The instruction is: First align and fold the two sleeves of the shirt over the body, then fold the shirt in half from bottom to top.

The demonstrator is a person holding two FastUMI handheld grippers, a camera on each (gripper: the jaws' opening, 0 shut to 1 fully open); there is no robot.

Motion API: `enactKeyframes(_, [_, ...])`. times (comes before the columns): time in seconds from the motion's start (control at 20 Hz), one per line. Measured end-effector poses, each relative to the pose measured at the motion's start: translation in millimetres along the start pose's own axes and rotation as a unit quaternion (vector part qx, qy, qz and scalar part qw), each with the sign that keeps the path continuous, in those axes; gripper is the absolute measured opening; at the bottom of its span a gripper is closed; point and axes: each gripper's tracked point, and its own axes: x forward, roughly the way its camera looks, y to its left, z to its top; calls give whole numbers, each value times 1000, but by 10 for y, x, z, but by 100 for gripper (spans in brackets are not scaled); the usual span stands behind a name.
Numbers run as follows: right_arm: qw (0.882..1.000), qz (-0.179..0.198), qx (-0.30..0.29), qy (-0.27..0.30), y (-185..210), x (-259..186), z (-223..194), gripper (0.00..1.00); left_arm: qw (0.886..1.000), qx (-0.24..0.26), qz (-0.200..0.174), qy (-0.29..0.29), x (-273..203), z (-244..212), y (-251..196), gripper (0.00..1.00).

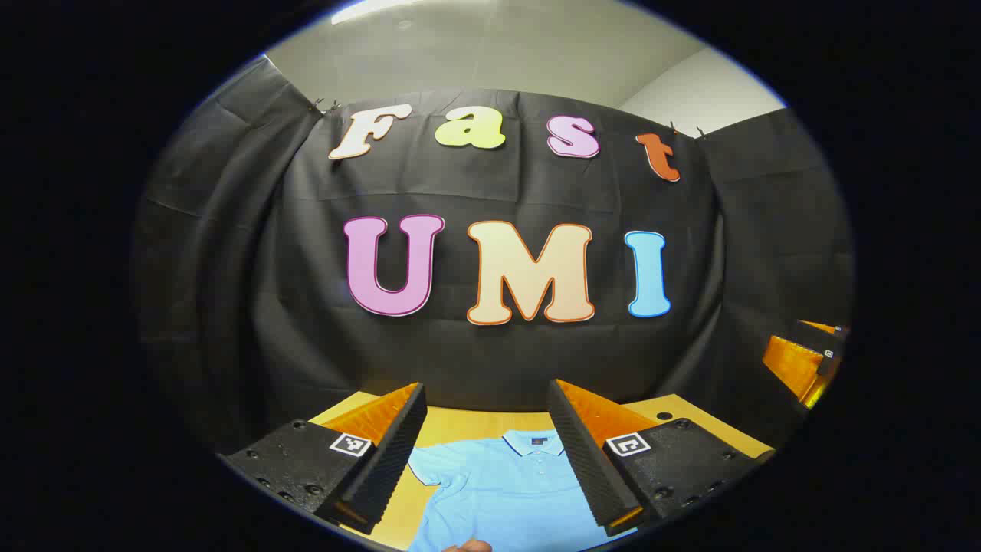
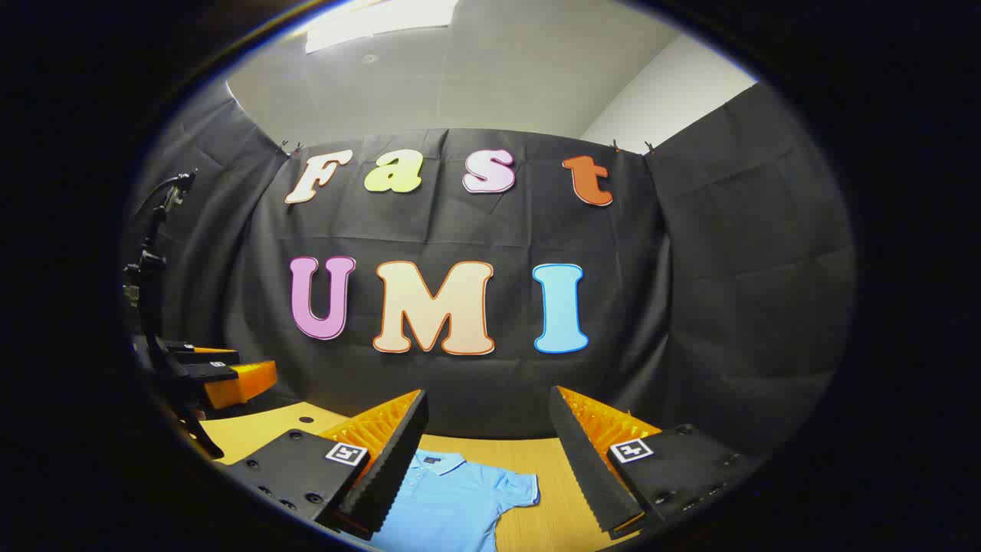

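Observation:
A light blue polo shirt [image 1: 506, 491] lies flat on the wooden table [image 1: 475, 423], collar toward the booth's back wall, short sleeves spread out. In the left gripper view it lies below and between the fingers of my left gripper [image 1: 490, 460], which is open and held above the table. The right gripper view shows the shirt [image 2: 452, 502] with one sleeve [image 2: 517, 487] out to the right. My right gripper [image 2: 487, 468] hovers above it, open and holding nothing. Each gripper shows far off in the other's view: the right gripper [image 1: 805, 360] and the left gripper [image 2: 222, 376].
The table [image 2: 253, 429] runs up to the black cloth wall. It has a small round hole [image 2: 306, 419] near each back corner. A dark stand with cables [image 2: 149, 268] rises at the left of the right gripper view. A fingertip [image 1: 467, 546] shows at the bottom edge of the left gripper view.

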Motion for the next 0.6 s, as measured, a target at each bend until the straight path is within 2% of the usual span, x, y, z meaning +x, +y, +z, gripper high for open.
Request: enactKeyframes(0.6, [1000, -6, -6, 5, 141, 81, -54, 98, 1000, 1, -3, -3, 15, -20, 165, 94])
